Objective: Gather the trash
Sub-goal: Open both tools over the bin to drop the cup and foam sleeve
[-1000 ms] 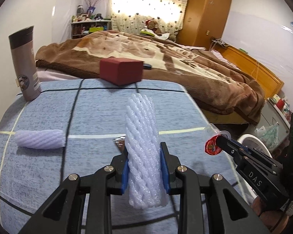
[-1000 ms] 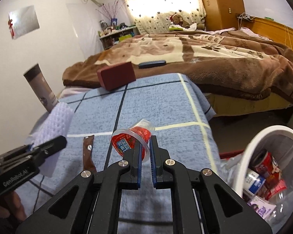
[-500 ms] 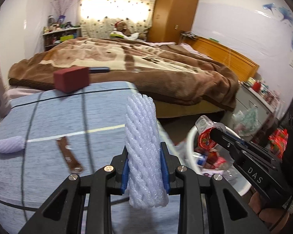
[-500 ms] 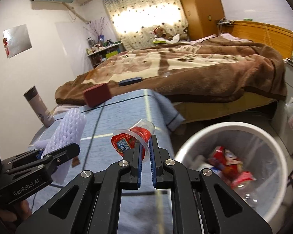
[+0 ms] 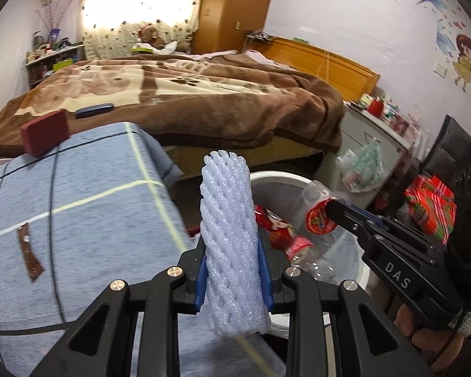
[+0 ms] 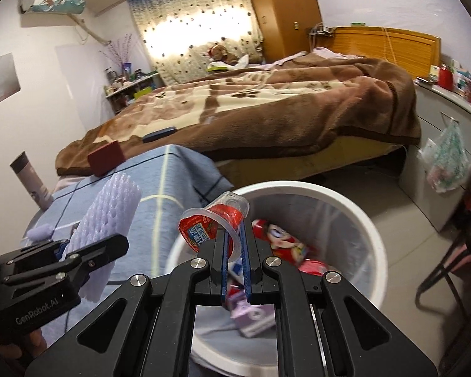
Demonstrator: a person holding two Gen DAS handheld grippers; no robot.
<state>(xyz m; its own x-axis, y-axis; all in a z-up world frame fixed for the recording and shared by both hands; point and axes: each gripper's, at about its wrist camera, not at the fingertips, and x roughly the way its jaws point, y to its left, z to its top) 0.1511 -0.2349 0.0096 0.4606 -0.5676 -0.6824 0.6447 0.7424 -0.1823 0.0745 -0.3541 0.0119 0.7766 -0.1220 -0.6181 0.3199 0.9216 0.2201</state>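
On the left, a brown wrapper (image 5: 28, 248) lies flat on the blue-covered table (image 5: 88, 220), with another pale foam piece (image 6: 39, 231) further back; both are trash not yet collected. The left gripper (image 5: 234, 270) has its fingers clamped on a white foam net sleeve (image 5: 227, 220), which stands upright between the pads at the table's edge, just short of the white bin (image 6: 354, 216). If it lets go here, I reckon the light sleeve could catch the rim or drop onto the cloth instead of inside. To the right, the right gripper (image 6: 234, 251) pinches the rim of a small red-labelled plastic cup (image 6: 213, 220) over the bin's near side, above the wrappers inside. That thin rim could slip from the pads, and the two grippers are close enough to bump as they crowd the opening. A second ago both tools were over the middle of the table, with the bin barely showing at the right; both have since swung rightward, grips unchanged
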